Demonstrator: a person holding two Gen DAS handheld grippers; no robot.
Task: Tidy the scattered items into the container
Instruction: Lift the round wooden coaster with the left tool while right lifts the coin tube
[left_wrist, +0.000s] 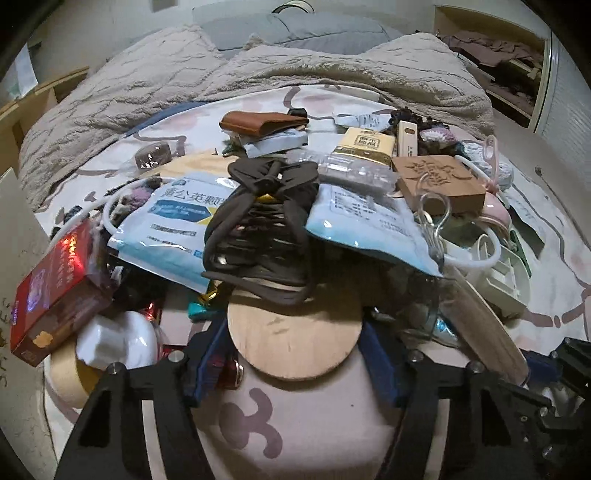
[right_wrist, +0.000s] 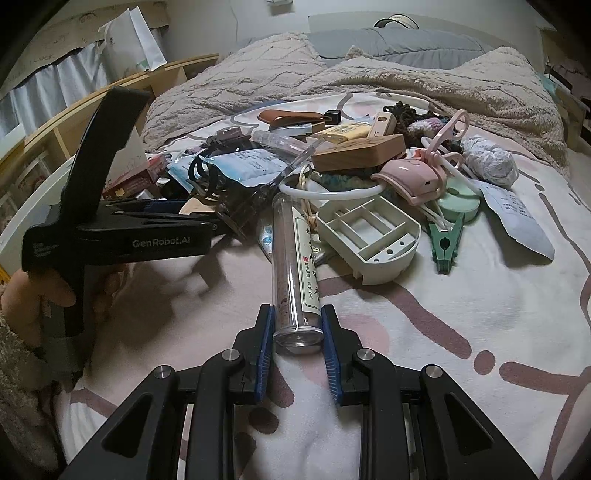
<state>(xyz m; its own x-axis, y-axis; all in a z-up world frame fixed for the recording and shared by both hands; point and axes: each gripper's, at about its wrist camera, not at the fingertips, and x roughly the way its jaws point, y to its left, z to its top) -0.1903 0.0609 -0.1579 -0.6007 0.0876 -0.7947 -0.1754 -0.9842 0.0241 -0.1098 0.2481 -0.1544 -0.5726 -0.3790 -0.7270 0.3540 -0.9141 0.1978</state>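
Clutter covers the bed. Right gripper has its jaws closed on a clear tube at 6 o'clock. Left gripper stands wide around a wooden disc, with a dark clip at 12 o'clock.

Bare sheet right of right gripper is open; ahead, white tray and clutter pile block; left gripper crowds its left.
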